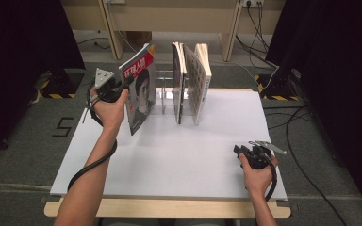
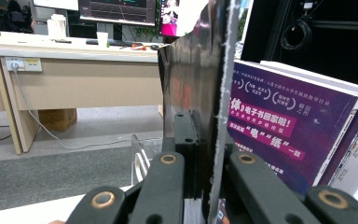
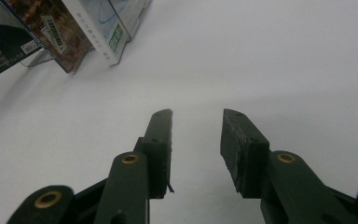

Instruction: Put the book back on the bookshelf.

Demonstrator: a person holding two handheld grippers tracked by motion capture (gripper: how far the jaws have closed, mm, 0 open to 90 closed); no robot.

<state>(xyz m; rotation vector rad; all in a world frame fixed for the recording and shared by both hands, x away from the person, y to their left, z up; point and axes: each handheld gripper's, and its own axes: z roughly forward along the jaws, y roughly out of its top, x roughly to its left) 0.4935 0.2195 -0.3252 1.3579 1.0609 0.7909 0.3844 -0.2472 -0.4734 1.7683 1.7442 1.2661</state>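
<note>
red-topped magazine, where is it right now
In the high view the red-topped magazine sits left of centre, tilted, clamped in the left tongs, just left of the two upright books in the clear rack.

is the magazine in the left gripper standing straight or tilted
Tilted. The magazine leans with its top toward the left, held off the table by the left gripper, unlike the upright books.

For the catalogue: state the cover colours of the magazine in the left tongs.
Magazine: red banner, black-and-white portrait; clearest in the high view.

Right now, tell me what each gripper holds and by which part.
The left gripper is clamped on the magazine, at its edge. The right gripper holds nothing, jaws open above the table.
</note>
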